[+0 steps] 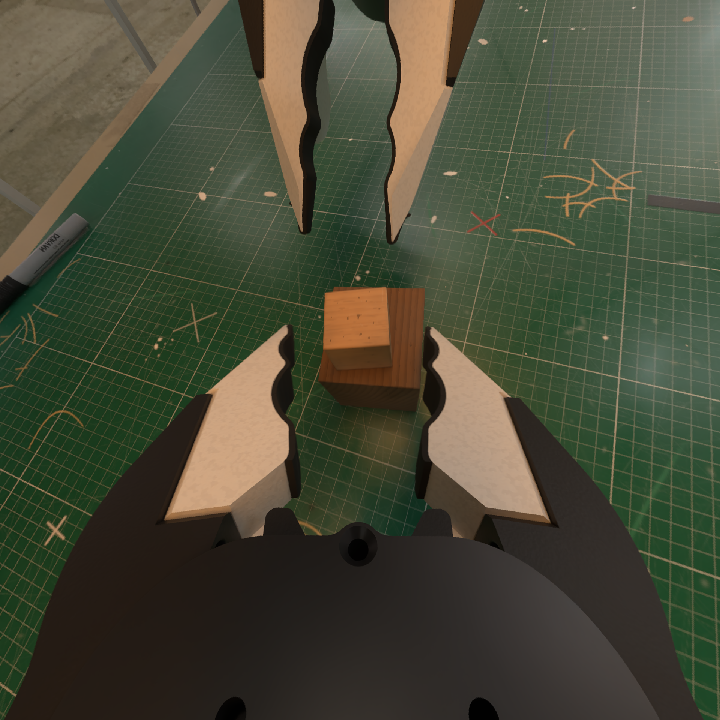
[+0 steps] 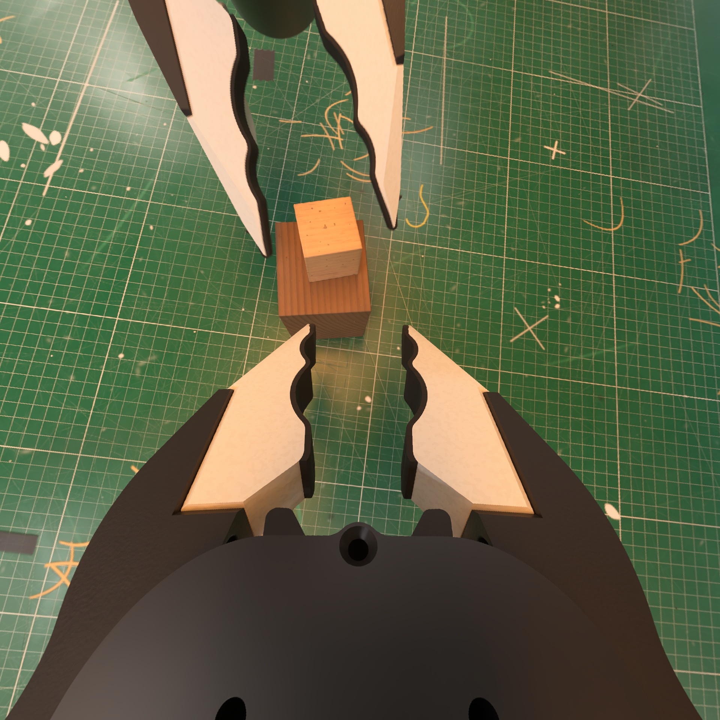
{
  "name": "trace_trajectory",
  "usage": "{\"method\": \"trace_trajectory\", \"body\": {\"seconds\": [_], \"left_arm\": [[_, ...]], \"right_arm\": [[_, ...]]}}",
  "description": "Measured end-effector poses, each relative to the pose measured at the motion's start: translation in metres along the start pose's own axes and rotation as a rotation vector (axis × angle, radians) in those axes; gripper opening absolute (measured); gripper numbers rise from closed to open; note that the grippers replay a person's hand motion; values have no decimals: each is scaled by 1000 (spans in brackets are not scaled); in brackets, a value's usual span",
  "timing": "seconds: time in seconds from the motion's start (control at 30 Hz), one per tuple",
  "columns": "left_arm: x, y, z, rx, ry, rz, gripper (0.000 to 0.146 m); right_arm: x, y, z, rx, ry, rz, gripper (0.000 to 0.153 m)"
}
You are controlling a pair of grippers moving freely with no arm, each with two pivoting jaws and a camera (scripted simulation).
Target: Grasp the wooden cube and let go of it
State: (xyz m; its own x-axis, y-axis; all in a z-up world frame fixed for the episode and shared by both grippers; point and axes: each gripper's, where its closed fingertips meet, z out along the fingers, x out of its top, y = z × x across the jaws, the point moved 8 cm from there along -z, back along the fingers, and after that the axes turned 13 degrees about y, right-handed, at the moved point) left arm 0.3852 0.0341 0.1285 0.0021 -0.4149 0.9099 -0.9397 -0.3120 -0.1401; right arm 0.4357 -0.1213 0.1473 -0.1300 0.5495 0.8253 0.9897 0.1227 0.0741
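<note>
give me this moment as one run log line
left gripper: open, straddling blocks | right gripper: open, short of blocks | light cube: atop dark block, free | mat

The only writing is printed lettering on the grey barrel of a black-capped marker [image 1: 46,253], which lies at the left edge of the green cutting mat [image 1: 545,350] in the left wrist view. The mat itself bears a pale grid, one red cross [image 1: 483,224] and several tan hand-drawn crosses [image 2: 529,328], with no legible numbers in either view.
</note>
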Motion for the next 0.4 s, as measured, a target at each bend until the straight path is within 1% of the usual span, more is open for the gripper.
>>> {"method": "trace_trajectory", "body": {"seconds": [0.03,0.17,0.3,0.4], "left_arm": [[0,-1,-3,-5,-2,-6,73],[-6,-7,-17,-31,-19,-62,86],[-12,-14,-30,-21,-48,-98,89],[-20,-16,-34,-45,-98,-149,89]], "right_arm": [[0,0,-1,-4,-1,-1,45],[-1,1,-5,-10,-14,-5,47],[-4,-2,-2,3,-54,-14,48],[-7,-4,4,8,-85,-25,48]]}}
